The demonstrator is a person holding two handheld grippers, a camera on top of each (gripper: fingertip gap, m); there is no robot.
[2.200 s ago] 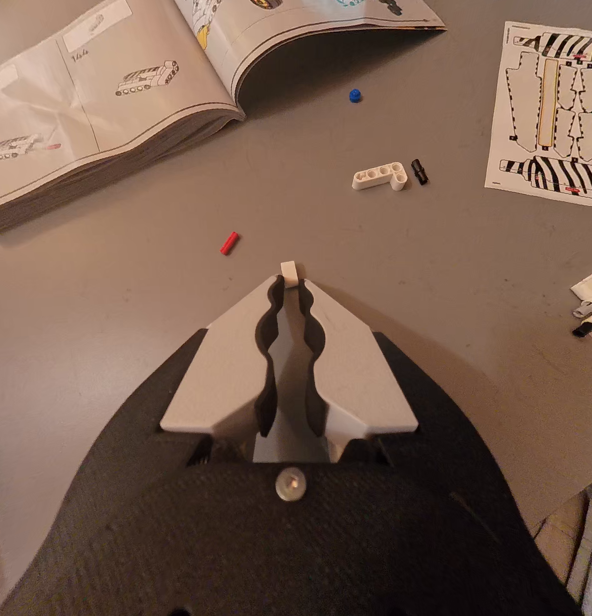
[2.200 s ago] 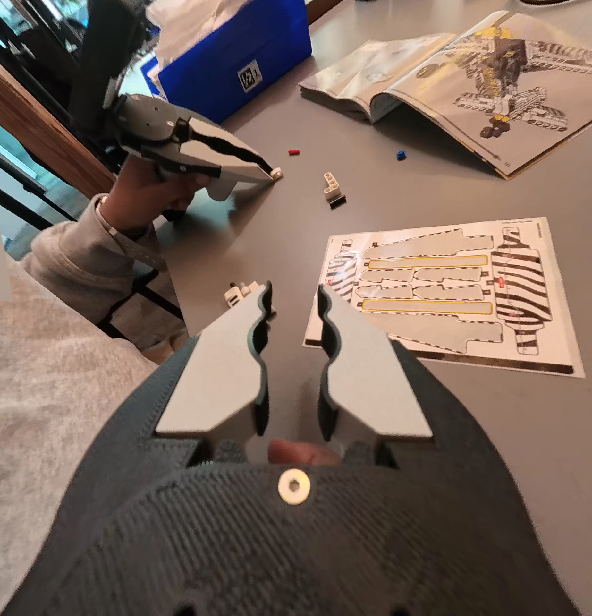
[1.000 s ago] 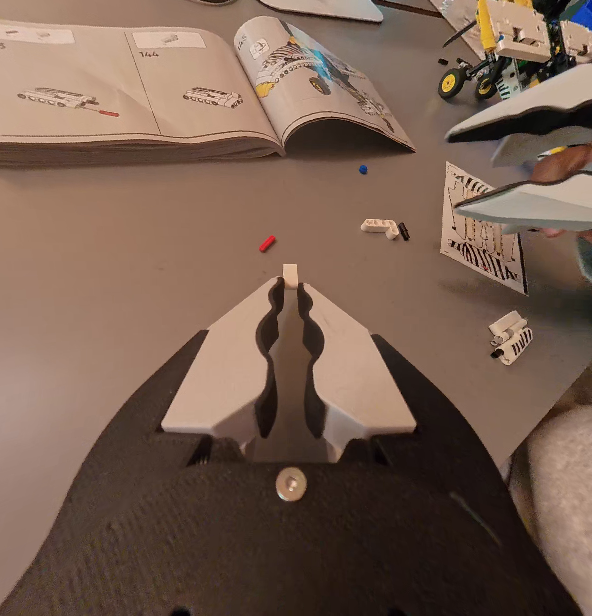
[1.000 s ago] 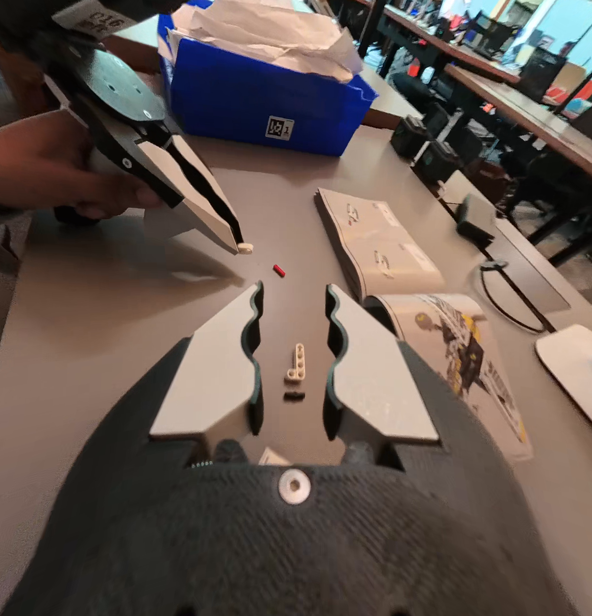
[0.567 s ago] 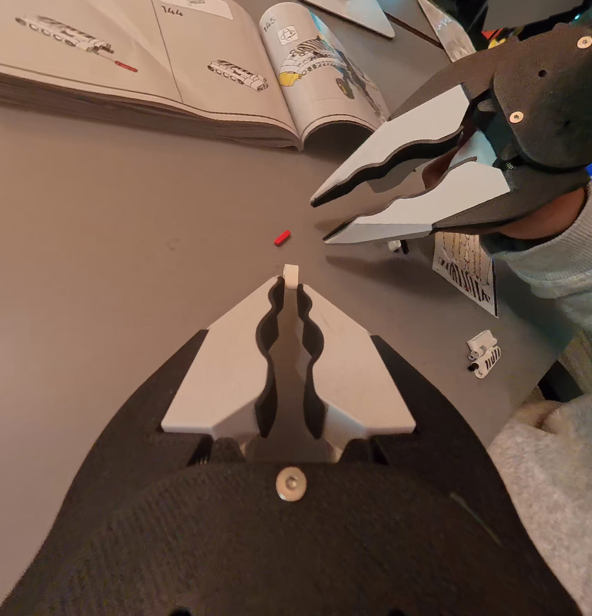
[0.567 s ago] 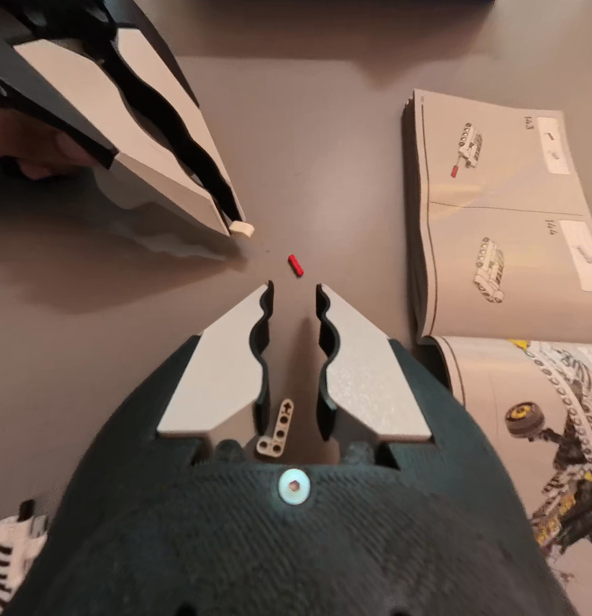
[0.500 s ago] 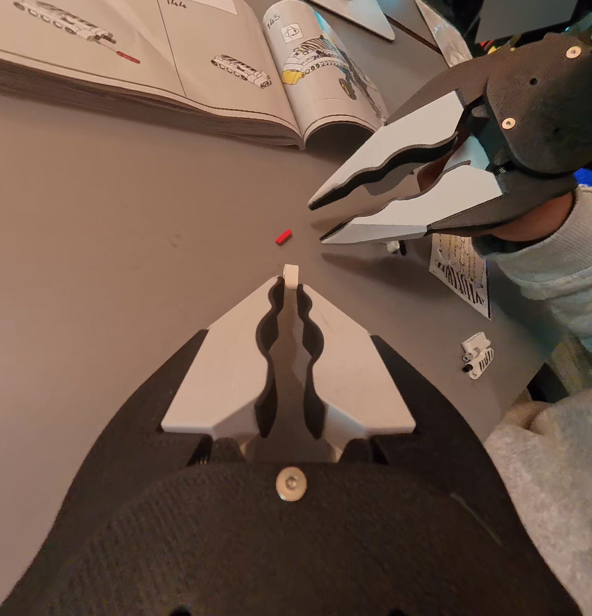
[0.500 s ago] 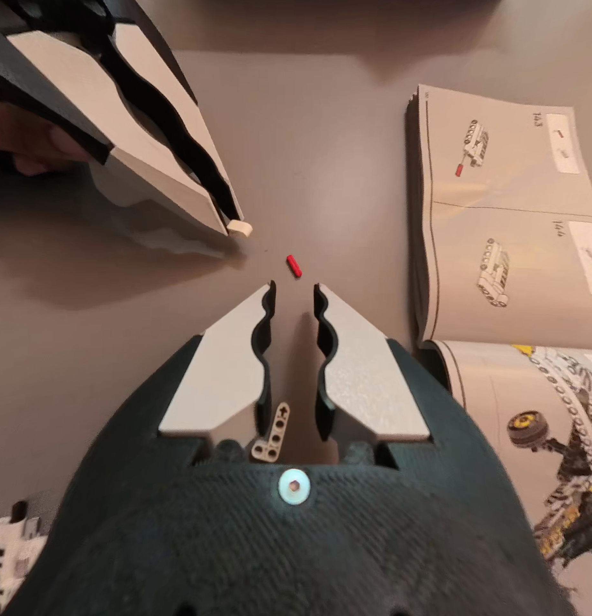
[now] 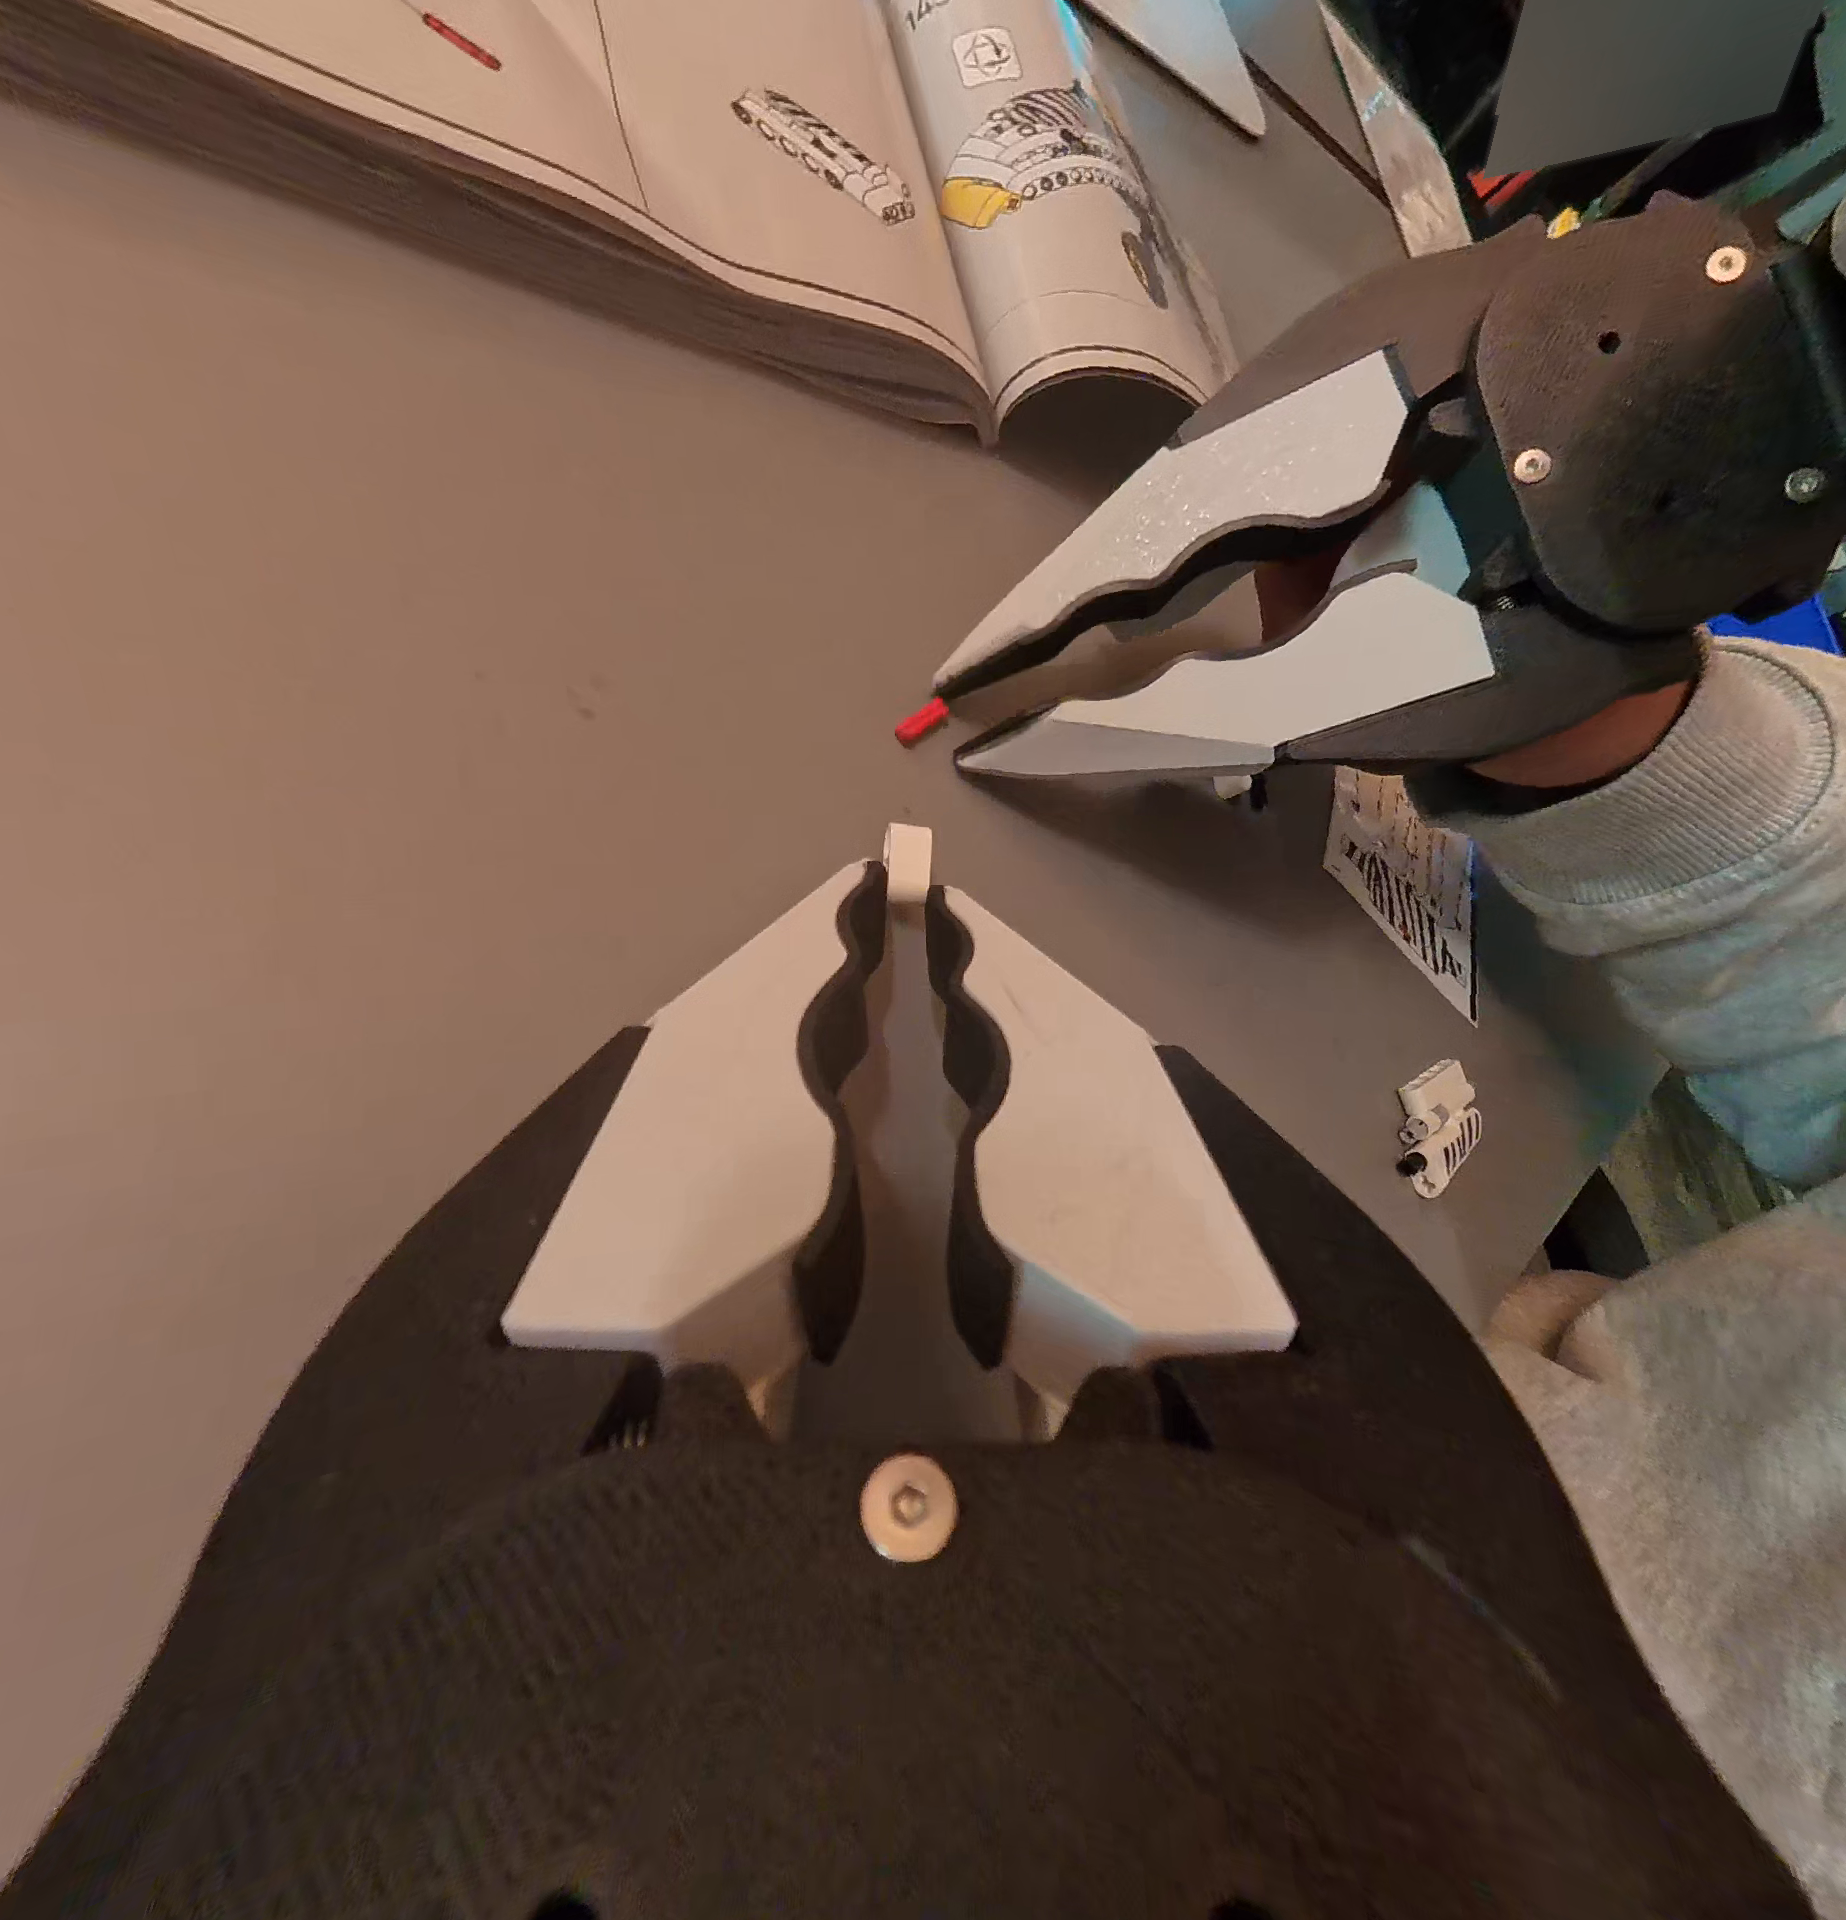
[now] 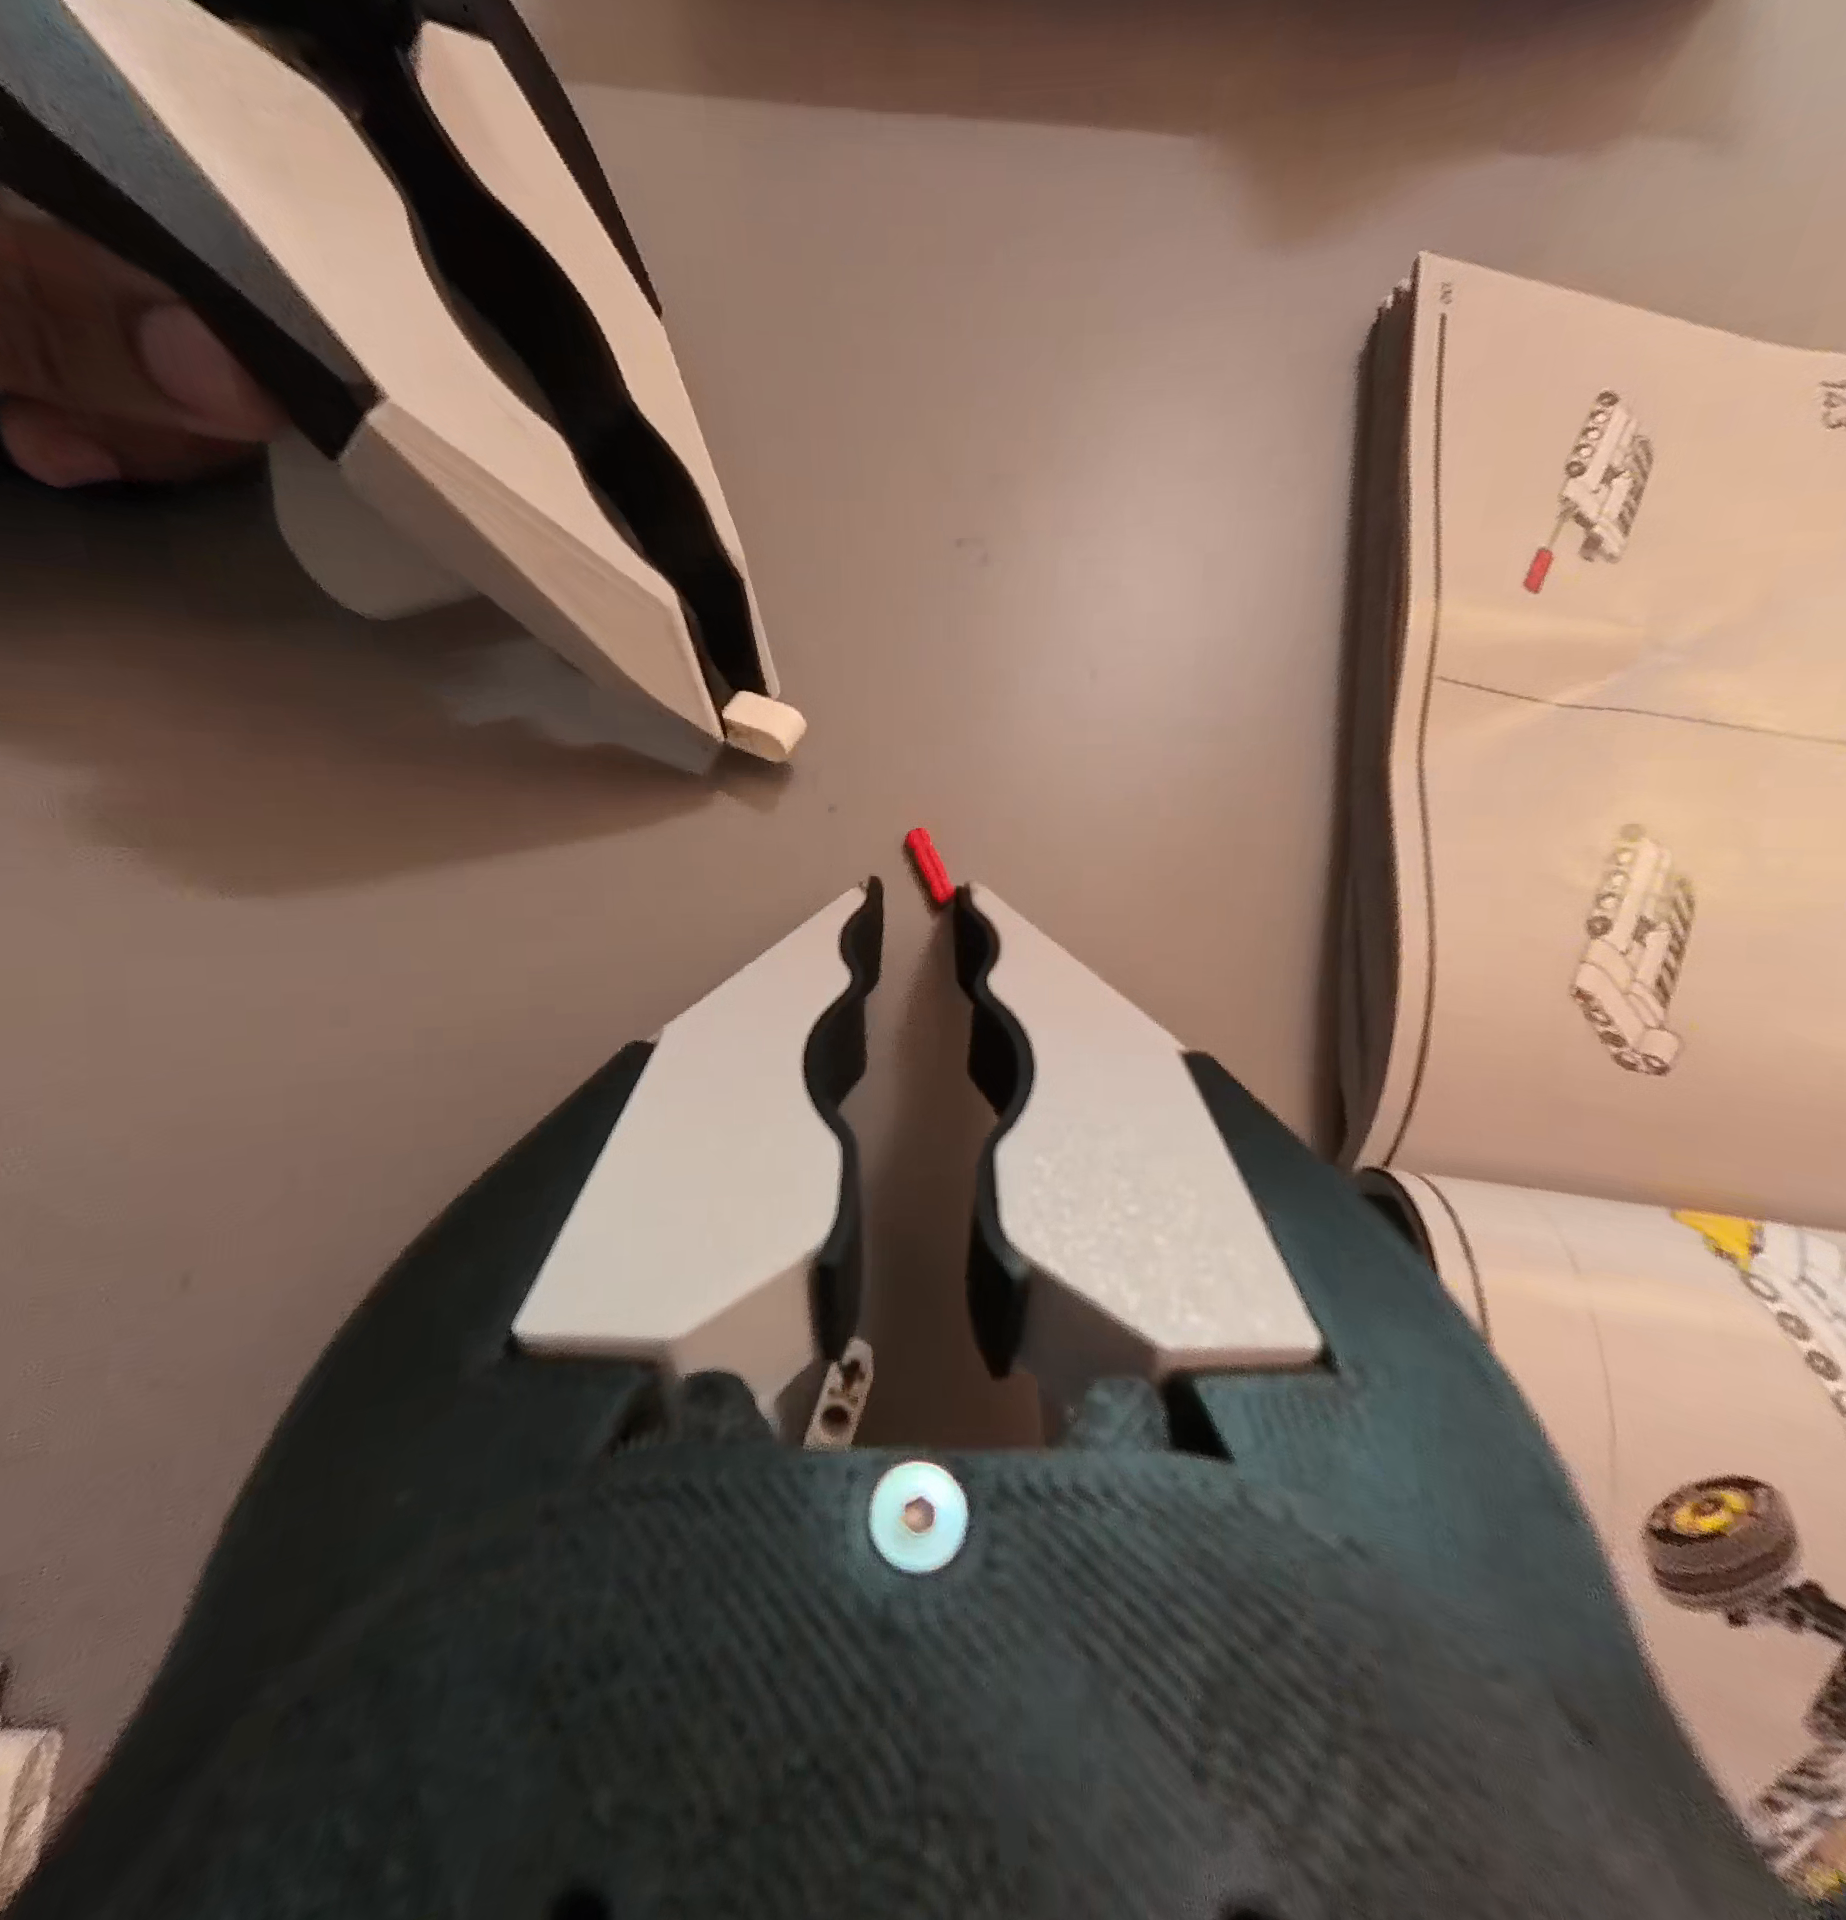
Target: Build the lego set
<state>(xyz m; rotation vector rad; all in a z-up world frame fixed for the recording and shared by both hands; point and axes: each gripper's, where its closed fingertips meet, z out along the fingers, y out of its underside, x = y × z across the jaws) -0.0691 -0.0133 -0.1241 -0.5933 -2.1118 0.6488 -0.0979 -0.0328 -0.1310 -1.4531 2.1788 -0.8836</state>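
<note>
Red pin (image 10: 929, 864) beside open instruction booklet (image 10: 1625, 727)

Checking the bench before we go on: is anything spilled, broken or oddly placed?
Nothing looks spilled or damaged. Loose parts lie scattered: a red pin at the right gripper tips, and a small striped subassembly near the table edge, where it might get knocked off.

table (image 9: 275, 623): smooth matt grey | booklet (image 9: 690, 125): paper | red pin (image 9: 920, 720): glossy plastic | sleeve (image 9: 1677, 883): knit cloth
</note>
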